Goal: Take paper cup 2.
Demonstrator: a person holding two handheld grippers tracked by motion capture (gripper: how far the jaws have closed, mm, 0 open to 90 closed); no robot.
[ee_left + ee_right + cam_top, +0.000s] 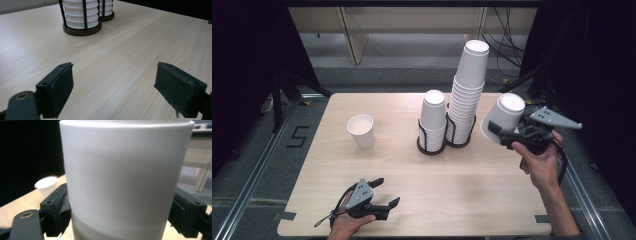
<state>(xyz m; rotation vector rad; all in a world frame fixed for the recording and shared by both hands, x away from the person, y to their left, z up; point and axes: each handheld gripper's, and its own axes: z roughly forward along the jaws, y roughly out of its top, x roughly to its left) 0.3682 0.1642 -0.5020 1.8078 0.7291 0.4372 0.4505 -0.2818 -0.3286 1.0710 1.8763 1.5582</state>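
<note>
Right gripper (495,132) clamped on an inverted paper cup (503,117), held tilted in the air just right of the tall cup stack (465,100). Left gripper (385,192) jaws spread wide, nothing between them, low over the table (462,190), with the short cup stack (432,122) well ahead of it.

Bare table (472,180) between both grippers; two cup racks (447,142) and upright cup (361,131) mid-table.

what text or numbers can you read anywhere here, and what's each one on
"5": a dark figure that reads like a 5, marked on the grey floor left of the table.
No print can be made out on the held paper cup, the upright cup, the two cup stacks or either gripper.
</note>
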